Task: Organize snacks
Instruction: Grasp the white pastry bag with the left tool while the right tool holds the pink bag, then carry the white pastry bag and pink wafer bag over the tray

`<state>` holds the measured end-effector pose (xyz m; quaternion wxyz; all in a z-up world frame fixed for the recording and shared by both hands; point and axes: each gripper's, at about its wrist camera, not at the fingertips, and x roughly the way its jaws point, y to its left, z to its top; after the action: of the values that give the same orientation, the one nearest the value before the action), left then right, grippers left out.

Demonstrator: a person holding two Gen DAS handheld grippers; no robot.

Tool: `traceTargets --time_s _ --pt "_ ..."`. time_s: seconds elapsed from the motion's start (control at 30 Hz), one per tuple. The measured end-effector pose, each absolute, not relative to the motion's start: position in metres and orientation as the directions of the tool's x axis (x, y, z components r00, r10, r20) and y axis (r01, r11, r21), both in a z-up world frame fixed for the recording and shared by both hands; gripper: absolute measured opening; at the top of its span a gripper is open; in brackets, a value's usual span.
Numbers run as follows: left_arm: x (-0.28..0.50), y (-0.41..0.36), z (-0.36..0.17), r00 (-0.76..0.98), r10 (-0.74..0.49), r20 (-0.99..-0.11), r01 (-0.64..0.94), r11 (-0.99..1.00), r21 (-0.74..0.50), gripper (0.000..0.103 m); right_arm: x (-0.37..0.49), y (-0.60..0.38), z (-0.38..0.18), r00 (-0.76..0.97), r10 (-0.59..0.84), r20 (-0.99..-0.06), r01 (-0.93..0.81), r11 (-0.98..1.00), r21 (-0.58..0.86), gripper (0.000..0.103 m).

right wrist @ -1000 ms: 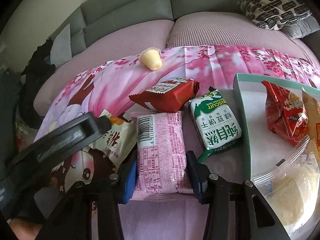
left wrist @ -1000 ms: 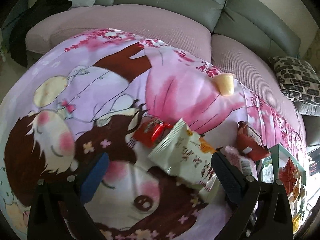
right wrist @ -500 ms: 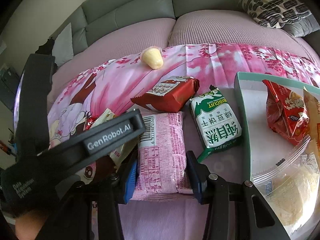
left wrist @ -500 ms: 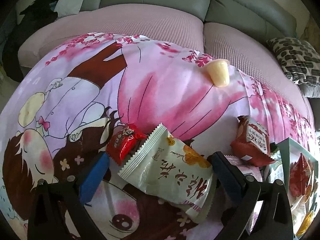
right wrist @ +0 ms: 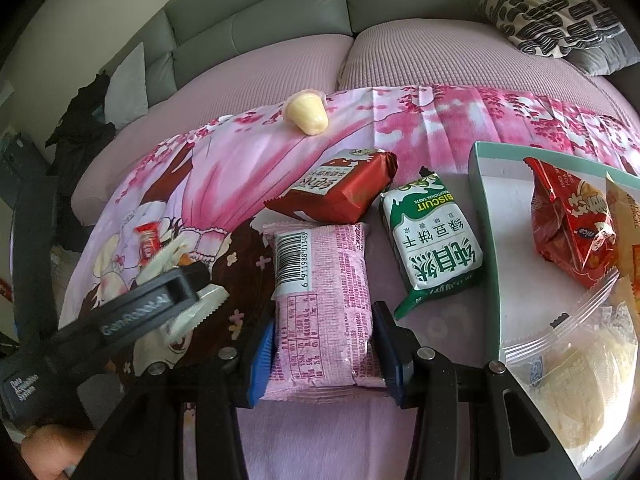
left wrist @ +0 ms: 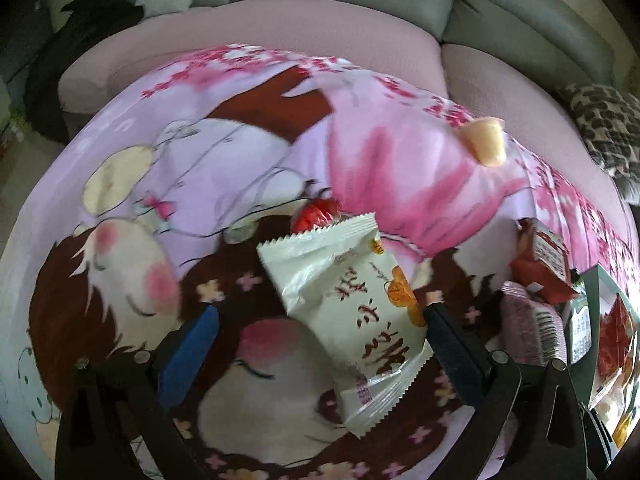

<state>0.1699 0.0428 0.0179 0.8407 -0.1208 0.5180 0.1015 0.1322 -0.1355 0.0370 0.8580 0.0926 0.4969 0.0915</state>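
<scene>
Swinging left, the wide-open left gripper (left wrist: 320,320) now straddles a white crinkle-edged snack packet (left wrist: 352,308), while the right gripper (right wrist: 324,344) clamps a pink plastic-wrapped wafer pack (right wrist: 320,304).

Our left gripper (left wrist: 320,312) stands wide open and low over the bedspread, blue pad on one finger (left wrist: 192,344), dark pad on the other. Our right gripper (right wrist: 324,344) has its fingers drawn in close, pads pressing both long sides of the pink packet (right wrist: 320,300) near the spread's front edge.
</scene>
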Motion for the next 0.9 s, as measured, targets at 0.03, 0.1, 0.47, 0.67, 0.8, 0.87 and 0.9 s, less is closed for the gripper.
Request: traceTargets --time_s 0.03,0.1,0.47,0.67,0.8,0.87,0.9 --pt "0.169 0.045 0.018 0.442 0.045 -0.896 -0.306 0.946 -0.104 0.102 0.133 -0.135 0.037 0.489 0.248 -0.836 -0.065 0.966 0.249 0.047" --pt "0.165 0.049 0.018 0.444 0.033 -0.895 -0.322 0.938 -0.125 0.102 0.133 -0.135 0.036 0.489 0.248 -0.836 -0.065 0.966 0.249 0.047" --pt "0.154 0.036 0.027 0.486 -0.032 -0.874 -0.269 0.945 -0.184 0.06 0.131 -0.138 0.038 0.494 0.251 -0.833 -0.068 0.966 0.25 0.045" --pt "0.153 0.037 0.034 0.512 -0.061 -0.857 -0.259 0.94 -0.221 0.056 0.127 -0.141 0.049 0.509 0.267 -0.818 -0.079 0.961 0.265 0.044" --pt "0.147 0.038 0.05 0.552 -0.064 -0.831 -0.247 0.94 -0.236 0.056 0.121 -0.14 0.065 0.539 0.277 -0.795 -0.098 0.958 0.268 0.044" --pt "0.144 0.04 0.06 0.576 -0.063 -0.815 -0.242 0.939 -0.243 0.056 0.117 -0.141 0.075 0.562 0.281 -0.778 -0.106 0.957 0.27 0.044" --pt "0.141 0.04 0.068 0.593 -0.062 -0.803 -0.237 0.939 -0.248 0.056 0.114 -0.142 0.082 0.576 0.284 -0.766 -0.111 0.956 0.271 0.044"
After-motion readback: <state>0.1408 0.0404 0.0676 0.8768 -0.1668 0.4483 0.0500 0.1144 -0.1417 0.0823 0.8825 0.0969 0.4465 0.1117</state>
